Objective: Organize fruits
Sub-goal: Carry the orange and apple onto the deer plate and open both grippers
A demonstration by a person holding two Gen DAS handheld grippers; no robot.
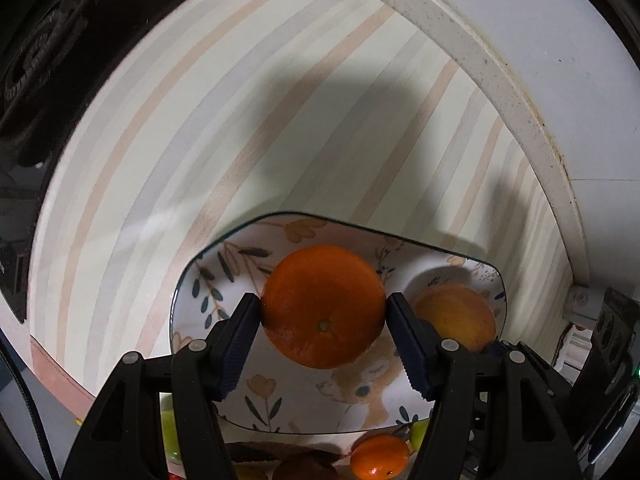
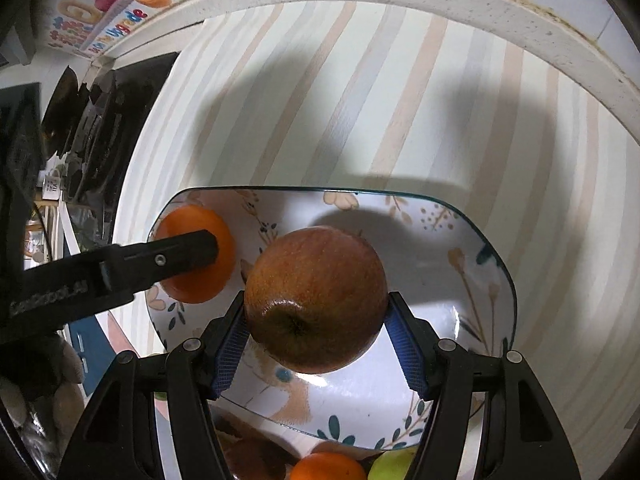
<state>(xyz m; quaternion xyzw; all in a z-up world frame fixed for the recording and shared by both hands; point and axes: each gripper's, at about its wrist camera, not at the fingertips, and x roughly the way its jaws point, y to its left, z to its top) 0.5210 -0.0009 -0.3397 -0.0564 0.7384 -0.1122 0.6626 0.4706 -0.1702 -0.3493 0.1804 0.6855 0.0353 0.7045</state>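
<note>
Counter: striped cloth [image 1: 280,120] under a floral plate [image 2: 460,240].
Left tool [image 1: 323,320]: clamped an orange [image 1: 323,304] above the plate.
Right tool [image 2: 316,320]: gripped an apple [image 2: 316,296] above it.
Risk: released fruit could roll off the plate's shallow rim.

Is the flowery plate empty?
Cannot tell. The plate looks bare, but the orange and apple, each in a hand-held gripper, hide some.

Black grippers [image 1: 324,320] — ribbed blue jaws
</note>
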